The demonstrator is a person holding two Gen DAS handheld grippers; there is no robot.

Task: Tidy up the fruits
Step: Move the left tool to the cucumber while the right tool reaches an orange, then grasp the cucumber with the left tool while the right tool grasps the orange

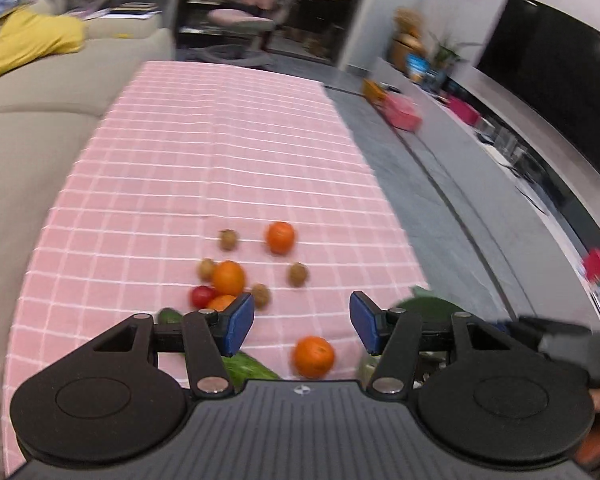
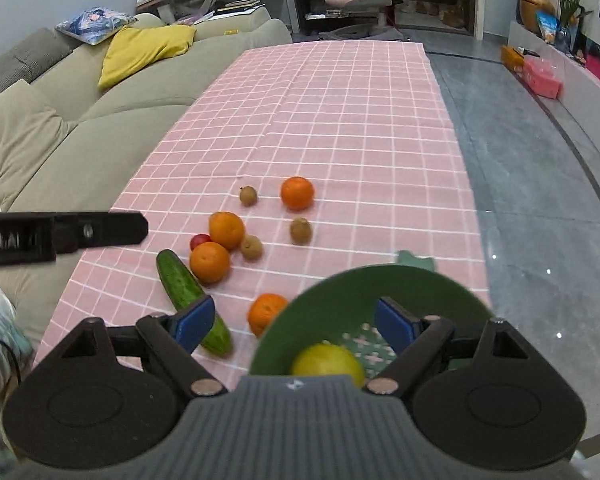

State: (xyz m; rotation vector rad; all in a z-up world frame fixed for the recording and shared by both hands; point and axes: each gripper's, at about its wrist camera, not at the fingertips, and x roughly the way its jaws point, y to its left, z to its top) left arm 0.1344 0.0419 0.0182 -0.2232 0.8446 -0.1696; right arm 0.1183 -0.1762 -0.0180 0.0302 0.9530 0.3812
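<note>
Nearest loose orange (image 1: 313,357) lies on the tabletop (image 1: 228,152) just ahead of the left gripper (image 1: 302,326), between its wide-apart, empty jaws, while the right gripper (image 2: 294,326), jaws also apart and empty, hangs over the green bowl (image 2: 328,292) holding a lemon (image 2: 327,363).

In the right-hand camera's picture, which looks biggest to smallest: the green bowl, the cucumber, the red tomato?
1. Round green plastic bowl, though nearest the camera.
2. Long green cucumber.
3. Small red tomato, partly hidden behind oranges, yet clearly smallest.
</note>
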